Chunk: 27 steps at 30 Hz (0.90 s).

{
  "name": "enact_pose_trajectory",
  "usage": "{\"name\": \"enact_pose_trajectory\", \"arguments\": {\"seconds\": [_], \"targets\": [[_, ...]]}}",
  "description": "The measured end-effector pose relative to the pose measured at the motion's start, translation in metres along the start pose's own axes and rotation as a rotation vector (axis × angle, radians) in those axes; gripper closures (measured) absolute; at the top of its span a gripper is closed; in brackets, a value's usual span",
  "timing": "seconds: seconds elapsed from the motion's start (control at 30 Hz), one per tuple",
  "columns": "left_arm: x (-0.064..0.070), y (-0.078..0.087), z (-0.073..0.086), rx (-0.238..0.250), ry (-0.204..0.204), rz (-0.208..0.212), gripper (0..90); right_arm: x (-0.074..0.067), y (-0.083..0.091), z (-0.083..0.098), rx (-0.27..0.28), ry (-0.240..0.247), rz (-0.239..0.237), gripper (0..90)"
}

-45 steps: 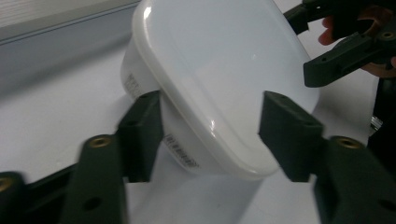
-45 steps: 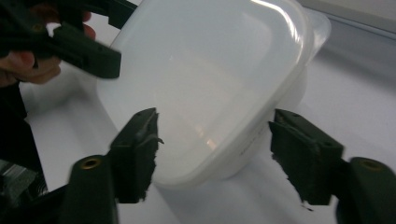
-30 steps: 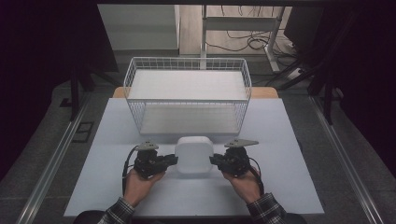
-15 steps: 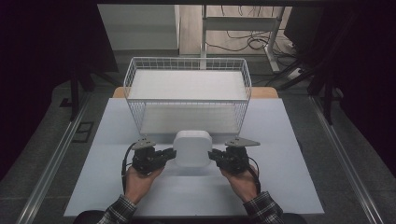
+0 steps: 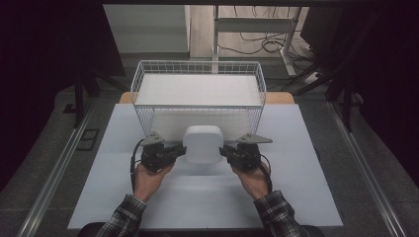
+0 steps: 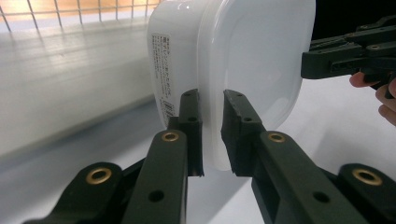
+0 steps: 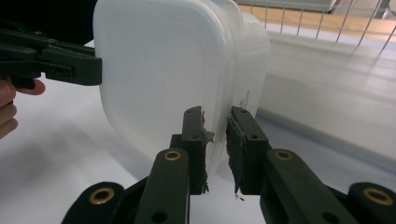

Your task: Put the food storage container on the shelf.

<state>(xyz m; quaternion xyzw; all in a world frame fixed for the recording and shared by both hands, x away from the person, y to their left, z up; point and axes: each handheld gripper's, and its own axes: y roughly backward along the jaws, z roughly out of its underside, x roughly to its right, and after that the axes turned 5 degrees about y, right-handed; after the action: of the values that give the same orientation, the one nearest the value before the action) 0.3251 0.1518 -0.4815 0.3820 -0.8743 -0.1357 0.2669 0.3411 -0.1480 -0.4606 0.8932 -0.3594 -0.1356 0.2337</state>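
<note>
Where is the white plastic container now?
In the high view, the white container is held between the left gripper and right gripper, just in front of the wire basket.

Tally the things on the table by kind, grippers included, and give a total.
White lidded plastic container: 1
White wire basket: 1
Black grippers: 2, left gripper and right gripper, each clamped on the container's rim
Total: 4
</note>
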Motion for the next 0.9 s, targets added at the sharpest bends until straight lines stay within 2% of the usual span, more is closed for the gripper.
{"name": "enact_pose_trajectory", "arguments": {"seconds": [0.33,0.43,0.57,0.63,0.9], "targets": [[-0.017,-0.013,-0.012,0.029,-0.025,-0.035,78.2,0.012,-0.026,-0.01,0.018,0.021,0.044,75.7],[-0.019,-0.019,-0.014,0.04,-0.024,-0.044,78.1,0.014,-0.029,-0.011,0.021,0.019,0.052,75.6],[-0.022,-0.026,-0.016,0.042,-0.019,-0.048,77.9,0.02,-0.034,-0.012,0.024,0.015,0.069,75.5],[-0.024,-0.03,-0.015,0.043,-0.001,-0.056,77.7,0.022,-0.037,-0.012,0.018,0.012,0.077,75.5],[-0.024,-0.032,-0.015,0.04,0.017,-0.062,77.4,0.023,-0.039,-0.013,0.022,0.015,0.08,75.4]]}}
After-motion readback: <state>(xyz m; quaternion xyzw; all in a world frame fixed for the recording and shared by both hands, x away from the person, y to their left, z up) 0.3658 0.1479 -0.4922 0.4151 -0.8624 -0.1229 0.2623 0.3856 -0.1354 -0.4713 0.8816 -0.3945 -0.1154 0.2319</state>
